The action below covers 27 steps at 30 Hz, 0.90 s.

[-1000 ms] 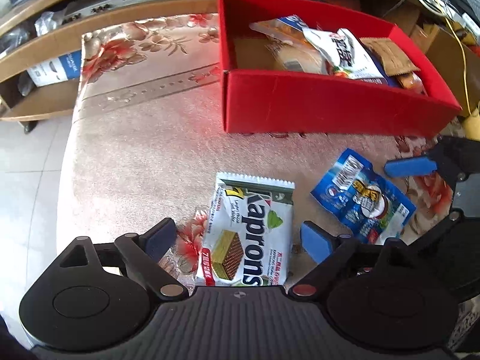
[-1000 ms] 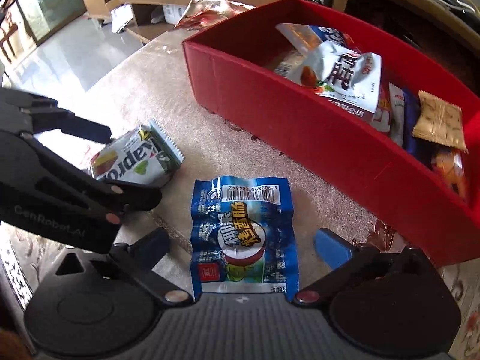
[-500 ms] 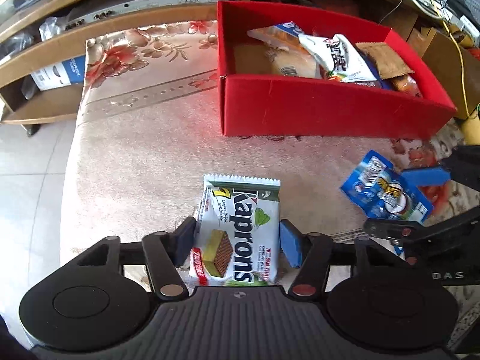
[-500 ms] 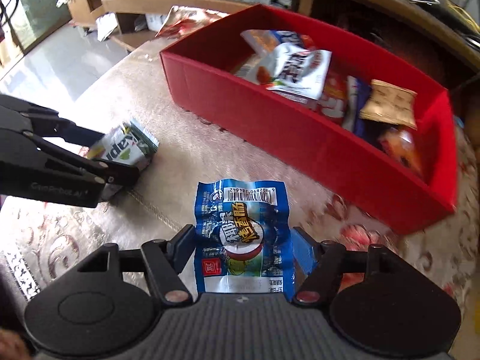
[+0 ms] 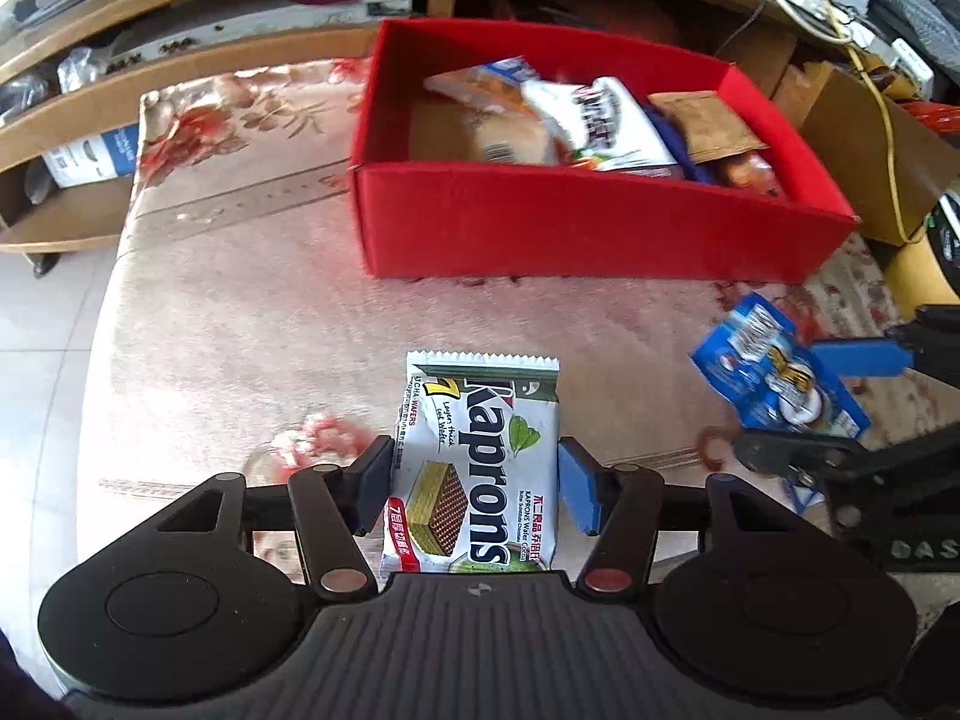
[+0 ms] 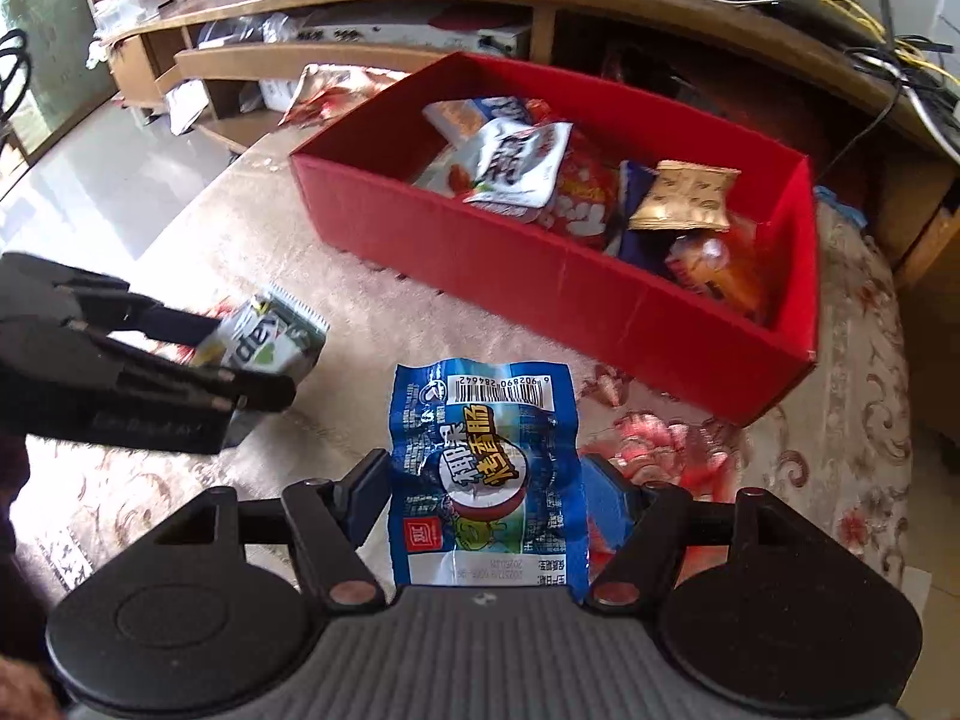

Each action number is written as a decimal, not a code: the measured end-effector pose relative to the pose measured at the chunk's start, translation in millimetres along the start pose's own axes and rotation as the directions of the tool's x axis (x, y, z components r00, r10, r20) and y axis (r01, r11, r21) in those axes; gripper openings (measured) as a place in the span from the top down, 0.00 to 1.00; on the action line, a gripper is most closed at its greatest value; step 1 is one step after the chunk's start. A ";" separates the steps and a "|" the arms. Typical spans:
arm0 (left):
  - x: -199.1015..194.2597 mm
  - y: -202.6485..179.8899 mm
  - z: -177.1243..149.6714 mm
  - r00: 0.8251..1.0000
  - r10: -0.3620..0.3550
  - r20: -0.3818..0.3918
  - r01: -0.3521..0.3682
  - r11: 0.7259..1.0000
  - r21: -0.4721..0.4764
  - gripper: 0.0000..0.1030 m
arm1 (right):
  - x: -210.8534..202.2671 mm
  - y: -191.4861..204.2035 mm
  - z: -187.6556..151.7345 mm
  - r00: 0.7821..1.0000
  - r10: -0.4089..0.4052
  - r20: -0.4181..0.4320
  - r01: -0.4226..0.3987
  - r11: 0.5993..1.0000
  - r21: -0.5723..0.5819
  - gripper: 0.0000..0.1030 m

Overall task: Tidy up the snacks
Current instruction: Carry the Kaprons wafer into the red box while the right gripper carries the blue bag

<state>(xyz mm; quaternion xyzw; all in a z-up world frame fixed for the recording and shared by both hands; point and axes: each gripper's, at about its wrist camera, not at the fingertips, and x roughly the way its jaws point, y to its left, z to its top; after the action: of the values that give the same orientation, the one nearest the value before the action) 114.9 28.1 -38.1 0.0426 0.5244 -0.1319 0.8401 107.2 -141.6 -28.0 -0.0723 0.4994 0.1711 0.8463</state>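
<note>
My left gripper [image 5: 477, 489] is shut on a white and green Kaprons wafer pack [image 5: 480, 462] and holds it above the floral tablecloth. My right gripper [image 6: 486, 495] is shut on a blue sausage snack pack [image 6: 486, 468], also lifted. Each gripper shows in the other's view: the right one with the blue pack [image 5: 780, 372] at the right, the left one with the wafer pack [image 6: 264, 342] at the left. The red box [image 5: 600, 228] with several snack bags stands ahead; it also shows in the right wrist view [image 6: 540, 264].
A wooden TV stand with shelves [image 5: 90, 114] runs behind the table, with cables [image 6: 840, 6] on top. A cardboard box [image 5: 870, 144] sits right of the red box. The table edge [image 5: 102, 330] drops to a tiled floor at the left.
Both grippers closed on their packs, the left on the wafer pack and the right on the blue pack, and lifted them off the tablecloth. The red box now looks farther away.
</note>
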 end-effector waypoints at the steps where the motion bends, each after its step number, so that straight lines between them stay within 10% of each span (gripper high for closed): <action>1: -0.7 -3.2 0.4 1.000 -0.001 0.003 0.001 1.000 0.004 0.37 | -0.9 -1.9 0.8 1.000 -0.005 0.006 0.005 1.000 0.007 0.36; 27: -40.0 -54.6 72.7 0.965 0.013 0.263 -0.005 0.999 -0.033 0.38 | -55.2 -61.2 56.9 0.959 -0.121 0.255 0.064 0.973 0.221 0.36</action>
<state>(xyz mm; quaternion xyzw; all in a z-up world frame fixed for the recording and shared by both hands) 147.0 -32.6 33.7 0.0136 0.4099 -0.1244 0.9035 151.6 -193.9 45.0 0.0182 0.3924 0.0854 0.9156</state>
